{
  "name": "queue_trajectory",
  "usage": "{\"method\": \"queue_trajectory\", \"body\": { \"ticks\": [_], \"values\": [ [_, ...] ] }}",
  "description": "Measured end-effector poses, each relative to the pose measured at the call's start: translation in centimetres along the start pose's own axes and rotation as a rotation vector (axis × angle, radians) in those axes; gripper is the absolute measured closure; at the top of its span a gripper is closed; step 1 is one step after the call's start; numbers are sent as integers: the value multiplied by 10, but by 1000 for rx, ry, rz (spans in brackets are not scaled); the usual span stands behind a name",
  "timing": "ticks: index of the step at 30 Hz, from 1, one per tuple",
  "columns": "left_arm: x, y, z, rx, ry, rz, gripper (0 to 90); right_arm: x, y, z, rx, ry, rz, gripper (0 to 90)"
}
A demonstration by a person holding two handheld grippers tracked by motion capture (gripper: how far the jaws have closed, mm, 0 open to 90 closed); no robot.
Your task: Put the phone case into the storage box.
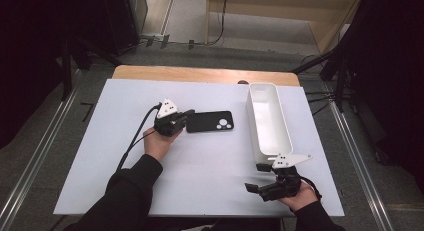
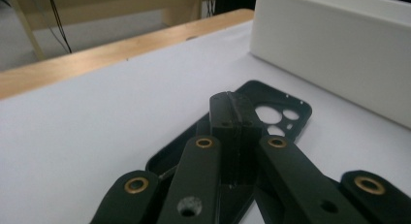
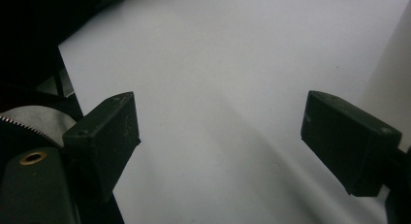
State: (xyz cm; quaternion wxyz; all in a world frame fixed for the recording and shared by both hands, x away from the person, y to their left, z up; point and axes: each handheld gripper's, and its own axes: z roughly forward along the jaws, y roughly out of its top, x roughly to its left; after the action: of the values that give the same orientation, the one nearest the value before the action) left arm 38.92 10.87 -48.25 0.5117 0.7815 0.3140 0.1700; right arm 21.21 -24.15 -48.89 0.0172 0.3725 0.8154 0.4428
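Phone case (image 1: pixel 210 122), black, lies flat mid-table on the white sheet (image 1: pixel 200 166), left of the long white bin (image 1: pixel 270 122); left gripper (image 1: pixel 186 119) is clamped on its near-left end, right gripper (image 1: pixel 256 177) waits near right, jaws apart

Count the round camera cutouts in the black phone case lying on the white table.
3. All sit clustered at the black phone case's end nearest the long white plastic bin, away from the left gripper shut on its opposite end.
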Motion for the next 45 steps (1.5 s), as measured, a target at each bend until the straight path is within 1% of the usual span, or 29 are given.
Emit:
{"method": "queue_trajectory", "body": {
  "ticks": [1,2,5,6,8,10,11,12,14,16,17,18,19,20,21,22,23,24,25,30,37,45],
  "values": [
    [1,-2,2,21,-1,-4,894,0,0,0,0,-1,-2,123],
    [1,-2,2,21,-1,-4,894,0,0,0,0,-1,-2,123],
    [1,-10,8,70,-4,-14,894,0,0,0,0,0,-1,123],
    [1,-10,8,70,-4,-14,893,0,0,0,0,0,-1,123],
    [0,-13,9,90,-6,-13,893,0,0,0,-3,0,-3,123],
    [0,-16,11,114,-1,4,893,0,0,0,-6,1,-5,123],
    [0,-17,12,128,0,-2,893,0,0,0,-5,1,-6,123],
    [1,-20,13,151,1,-14,893,0,1,0,-1,2,-8,123],
    [2,-19,12,153,7,-12,893,0,1,0,-1,2,-7,123],
    [1,-19,12,165,14,-5,894,0,1,0,-1,1,-7,123],
    [0,-21,13,196,20,-5,894,0,1,0,-1,2,-8,123],
    [0,-21,13,200,20,-16,894,-1,1,0,-4,2,-12,123],
    [0,-21,13,200,20,-16,894,-1,1,0,-4,2,-10,123],
    [2,-21,13,209,19,-17,894,-1,1,0,-4,2,-10,123],
    [2,-21,13,217,18,-25,894,-1,1,0,-6,2,-12,123],
    [4,-21,14,234,11,-39,894,-1,1,1,-5,3,-12,123],
    [4,-21,14,234,11,-39,893,-1,1,1,-5,3,-12,123],
    [4,-22,14,253,10,-37,894,-1,2,1,-4,3,-13,123],
    [4,-22,14,259,11,-34,894,-1,2,1,-4,4,-13,123],
    [2,-22,15,265,7,-19,894,0,2,1,-3,3,-12,123],
    [3,-23,13,268,-6,-46,894,-1,1,1,-5,4,-12,123],
    [2,-24,8,281,-22,-58,895,-1,1,0,-5,3,-14,123]
  ]
}}
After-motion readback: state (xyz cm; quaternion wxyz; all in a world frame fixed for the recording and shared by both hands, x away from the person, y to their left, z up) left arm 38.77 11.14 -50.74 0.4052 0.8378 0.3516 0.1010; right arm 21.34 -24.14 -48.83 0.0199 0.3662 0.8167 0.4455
